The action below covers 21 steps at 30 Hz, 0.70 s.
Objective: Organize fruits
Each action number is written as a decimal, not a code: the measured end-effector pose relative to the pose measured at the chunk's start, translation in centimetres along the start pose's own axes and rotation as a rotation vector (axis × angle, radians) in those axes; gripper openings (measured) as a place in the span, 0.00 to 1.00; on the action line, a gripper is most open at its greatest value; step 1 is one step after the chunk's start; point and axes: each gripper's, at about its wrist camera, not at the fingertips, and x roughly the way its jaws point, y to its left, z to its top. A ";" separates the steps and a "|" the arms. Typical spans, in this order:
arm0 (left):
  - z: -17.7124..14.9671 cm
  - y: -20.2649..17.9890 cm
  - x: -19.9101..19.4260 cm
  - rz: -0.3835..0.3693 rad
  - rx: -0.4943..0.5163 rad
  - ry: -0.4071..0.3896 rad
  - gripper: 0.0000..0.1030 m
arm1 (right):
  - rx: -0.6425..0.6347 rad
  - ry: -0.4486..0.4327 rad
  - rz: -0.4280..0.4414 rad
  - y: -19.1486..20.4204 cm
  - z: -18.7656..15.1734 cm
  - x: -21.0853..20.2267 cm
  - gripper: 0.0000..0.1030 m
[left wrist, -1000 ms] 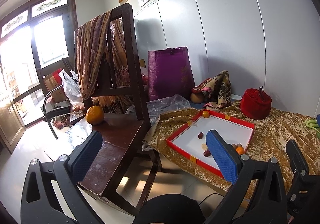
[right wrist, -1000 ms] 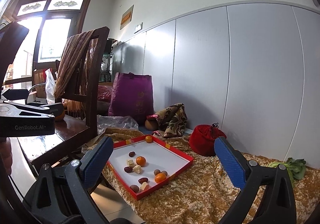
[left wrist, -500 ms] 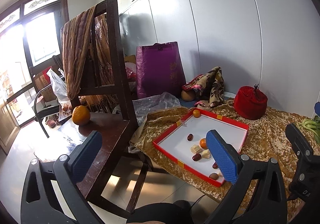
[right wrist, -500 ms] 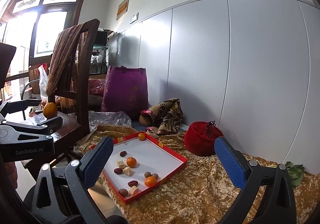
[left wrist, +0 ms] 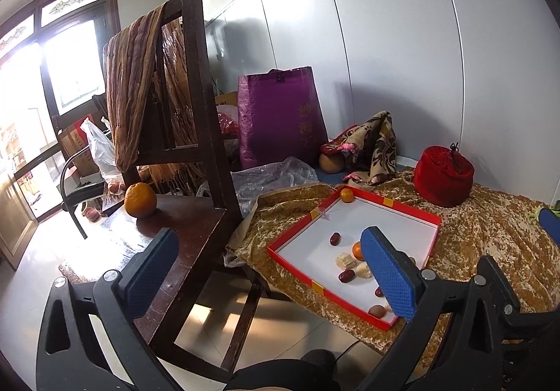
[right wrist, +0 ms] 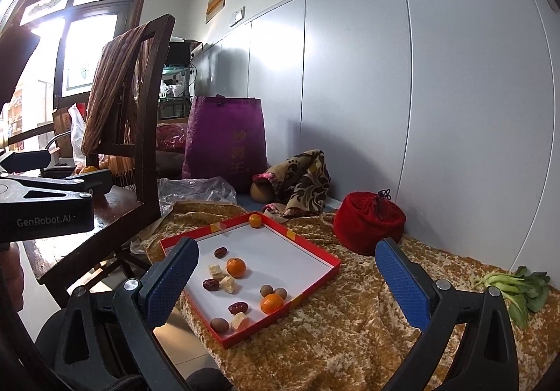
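Note:
A red-rimmed white tray (right wrist: 315,253) lies on a gold cloth and holds small oranges (right wrist: 236,267), red dates (right wrist: 210,284), brown round fruits and pale cubes. It also shows in the left wrist view (left wrist: 402,212). A large orange (left wrist: 140,200) sits alone on the dark wooden chair seat (left wrist: 189,233). My left gripper (left wrist: 269,268) is open and empty, hanging between the chair and the tray. My right gripper (right wrist: 285,282) is open and empty, above the tray's near side.
A striped scarf (left wrist: 133,83) hangs over the chair back. A purple bag (right wrist: 224,139), a patterned cloth (right wrist: 301,177) and a red velvet pouch (right wrist: 369,219) stand behind the tray. Green leafy vegetables (right wrist: 518,289) lie at the right on the cloth. Tiled floor lies below.
Both grippers have drifted right and nearer the tray; chair and orange have slid left in the left wrist view. Both stay open and empty.

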 end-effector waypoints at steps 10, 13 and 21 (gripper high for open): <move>-0.1 0.8 -0.1 -0.005 -0.005 -0.005 1.00 | -0.044 -0.057 -0.019 1.5 0.3 -1.3 0.99; -0.1 1.0 -0.2 -0.003 -0.005 -0.007 1.00 | -0.047 -0.081 -0.024 1.7 0.7 -1.8 0.99; 0.2 1.3 -0.4 0.003 -0.014 -0.019 1.00 | -0.052 -0.100 -0.026 1.9 0.7 -2.3 0.99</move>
